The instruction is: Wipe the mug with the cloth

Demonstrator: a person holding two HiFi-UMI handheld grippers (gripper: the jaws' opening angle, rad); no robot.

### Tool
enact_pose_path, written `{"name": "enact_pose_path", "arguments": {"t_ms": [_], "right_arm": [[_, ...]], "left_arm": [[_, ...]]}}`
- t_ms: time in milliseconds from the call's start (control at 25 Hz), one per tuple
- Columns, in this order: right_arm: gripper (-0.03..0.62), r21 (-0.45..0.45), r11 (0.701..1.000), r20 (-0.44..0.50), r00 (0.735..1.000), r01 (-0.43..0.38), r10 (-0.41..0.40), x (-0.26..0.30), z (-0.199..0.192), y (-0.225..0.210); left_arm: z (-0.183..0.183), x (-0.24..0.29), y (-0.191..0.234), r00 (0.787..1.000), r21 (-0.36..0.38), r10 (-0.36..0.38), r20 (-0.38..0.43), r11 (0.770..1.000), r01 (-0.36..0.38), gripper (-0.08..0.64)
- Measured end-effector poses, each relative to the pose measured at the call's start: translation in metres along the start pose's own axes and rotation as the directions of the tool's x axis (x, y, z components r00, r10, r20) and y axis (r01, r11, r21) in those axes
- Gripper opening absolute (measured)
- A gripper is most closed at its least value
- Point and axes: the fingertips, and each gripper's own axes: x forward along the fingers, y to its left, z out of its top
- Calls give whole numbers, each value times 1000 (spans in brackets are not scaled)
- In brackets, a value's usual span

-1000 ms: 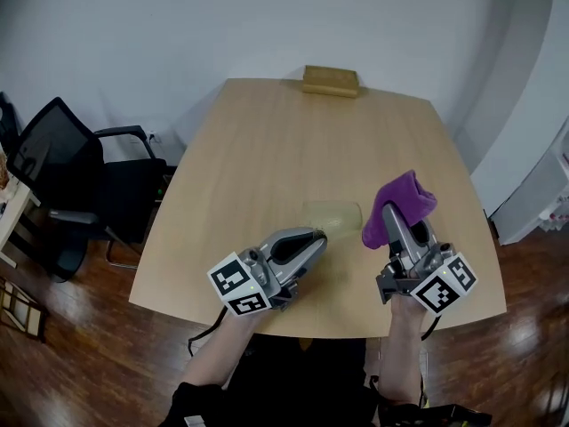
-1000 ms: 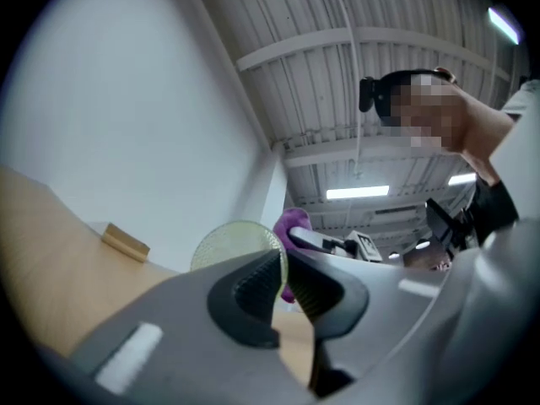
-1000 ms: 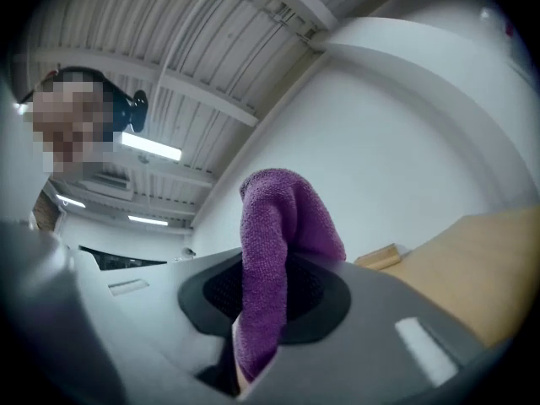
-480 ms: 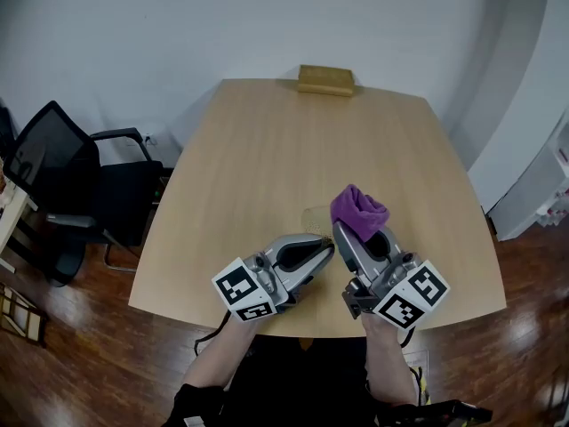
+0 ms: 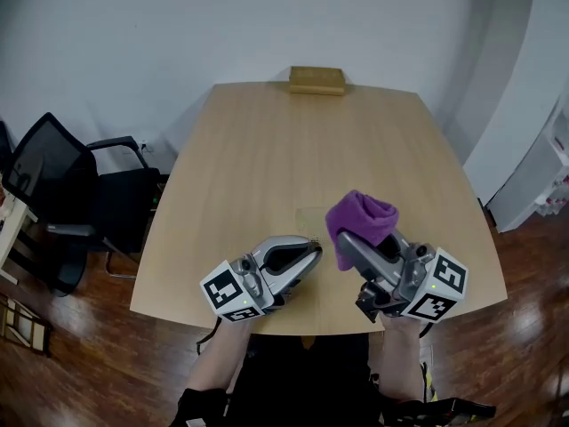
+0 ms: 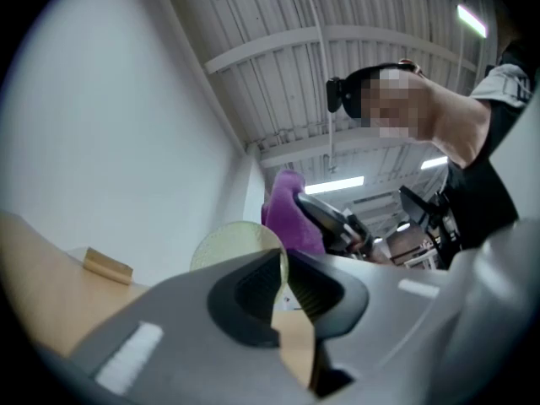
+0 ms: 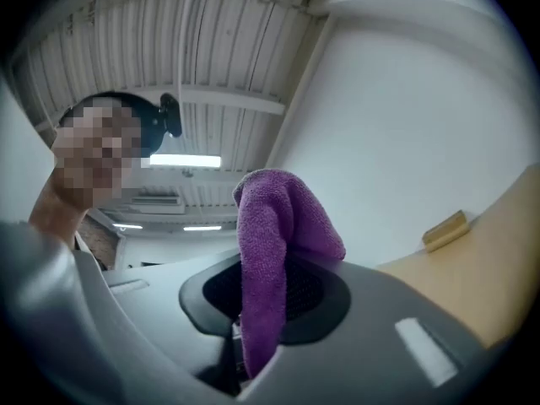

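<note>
Holding both tools over the near edge of the light wooden table (image 5: 267, 149), I have my left gripper (image 5: 311, 252) closed narrow on the thin wall of the pale yellow-green translucent mug (image 6: 238, 247). My right gripper (image 5: 349, 245) is pinched on the fuzzy purple cloth (image 5: 360, 216), which bunches above its fingertips just beside the mug. I cannot tell whether they touch.

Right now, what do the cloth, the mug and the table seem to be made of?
The cloth: purple terry or microfibre, matte; fuzzy looped pile.
The mug: translucent yellowish plastic or glass; the wall shows through.
The table: light wood or wood-look laminate, smooth; faint grain.
</note>
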Motion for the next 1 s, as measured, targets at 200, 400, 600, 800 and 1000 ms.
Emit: {"name": "enact_pose_path", "arguments": {"t_ms": [200,400,600,800,1000], "right_arm": [[57,-84,963,100,964,256,-248,-38,46,-51],[57,-80,973,-54,974,217,-222,-18,10,-45],[58,-90,983,-107,979,162,-171,0,-8,-21],[58,-129,990,-173,982,49,-71,25,-27,23],[58,-65,996,-109,993,-54,46,20,-10,37]], "left_arm": [[5,0,-14,999,100,-37,-4,994,37,46],[-14,-3,-22,994,201,-60,-95,977,78,46],[-27,-2,-25,977,311,-53,-205,943,116,48],[-35,-6,-23,959,408,-34,-280,900,151,48],[-33,-10,-23,963,396,-41,-265,907,147,46]]}}
